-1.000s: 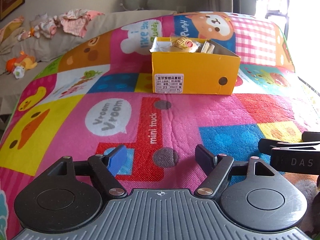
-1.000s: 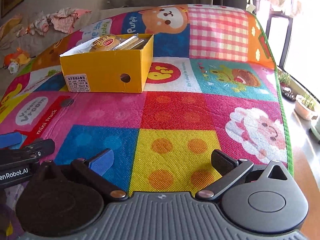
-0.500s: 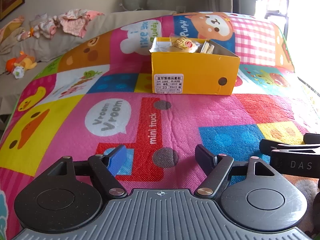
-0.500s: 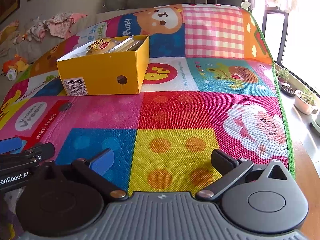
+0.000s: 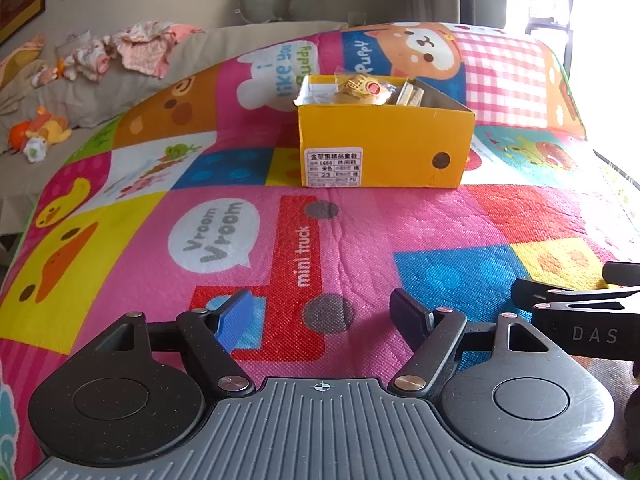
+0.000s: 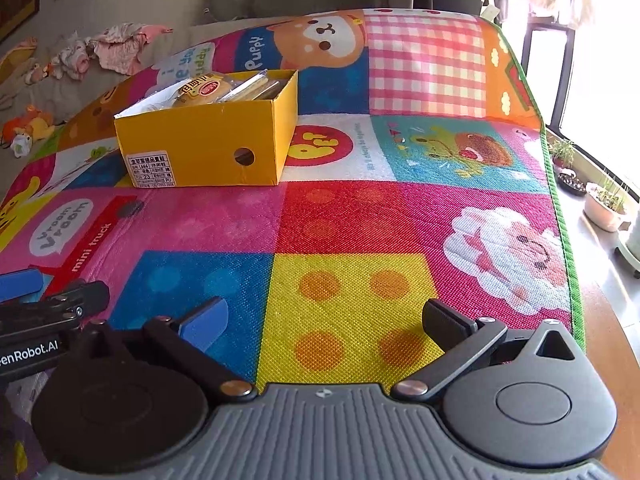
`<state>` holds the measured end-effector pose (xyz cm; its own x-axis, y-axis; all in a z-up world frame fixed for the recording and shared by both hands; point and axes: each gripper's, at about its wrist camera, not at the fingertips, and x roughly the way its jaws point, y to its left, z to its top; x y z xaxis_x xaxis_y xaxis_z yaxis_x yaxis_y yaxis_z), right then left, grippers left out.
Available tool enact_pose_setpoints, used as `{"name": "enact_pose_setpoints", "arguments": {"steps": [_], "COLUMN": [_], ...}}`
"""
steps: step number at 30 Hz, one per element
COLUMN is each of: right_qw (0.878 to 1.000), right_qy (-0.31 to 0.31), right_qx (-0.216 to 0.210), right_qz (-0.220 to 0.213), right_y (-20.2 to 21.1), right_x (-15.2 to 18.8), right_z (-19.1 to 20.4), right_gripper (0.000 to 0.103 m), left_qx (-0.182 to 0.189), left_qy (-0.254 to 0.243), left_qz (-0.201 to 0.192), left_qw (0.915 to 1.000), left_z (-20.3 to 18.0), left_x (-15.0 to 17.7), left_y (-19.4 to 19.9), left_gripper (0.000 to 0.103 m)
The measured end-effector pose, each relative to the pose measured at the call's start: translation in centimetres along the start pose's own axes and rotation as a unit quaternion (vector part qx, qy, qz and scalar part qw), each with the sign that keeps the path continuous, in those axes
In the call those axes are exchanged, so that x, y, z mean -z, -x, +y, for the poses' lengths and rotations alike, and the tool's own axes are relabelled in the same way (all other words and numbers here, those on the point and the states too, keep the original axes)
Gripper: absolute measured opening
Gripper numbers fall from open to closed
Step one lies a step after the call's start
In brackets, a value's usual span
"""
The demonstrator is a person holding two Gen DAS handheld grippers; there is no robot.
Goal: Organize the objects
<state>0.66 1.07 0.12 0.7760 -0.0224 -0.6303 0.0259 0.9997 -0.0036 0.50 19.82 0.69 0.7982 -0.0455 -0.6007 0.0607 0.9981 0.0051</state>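
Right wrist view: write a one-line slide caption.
Open right gripper hovers over cartoon play mat, facing yellow shoebox of wrapped snacks.

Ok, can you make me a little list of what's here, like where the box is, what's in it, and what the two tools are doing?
surface: colourful cartoon mat
box: yellow box, open top, standing on the mat, ahead of both tools
in box: a wrapped bun and other packets; rest hidden
left tool: open, empty, low over the mat
right tool: open, empty, low over the mat
loose things on mat: none in view
background: plush toy and clothes off the mat
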Motion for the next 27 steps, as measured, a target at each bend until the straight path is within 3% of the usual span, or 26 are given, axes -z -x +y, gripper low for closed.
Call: {"name": "enact_pose_setpoints", "arguments": {"steps": [27], "right_qw": [1.000], "right_qy": [0.003], "right_qx": [-0.010], "right_qz": [0.000], "right_y": [-0.18], "right_x": [-0.04], "right_z": [0.14], "right_gripper": [0.103], "left_qx": [0.002], "left_qy": [0.007], "left_qz": [0.001], "left_qw": [1.0000], "left_z": [0.31], "left_x": [0.02], "left_y": [-0.12], "left_gripper": [0.081]}}
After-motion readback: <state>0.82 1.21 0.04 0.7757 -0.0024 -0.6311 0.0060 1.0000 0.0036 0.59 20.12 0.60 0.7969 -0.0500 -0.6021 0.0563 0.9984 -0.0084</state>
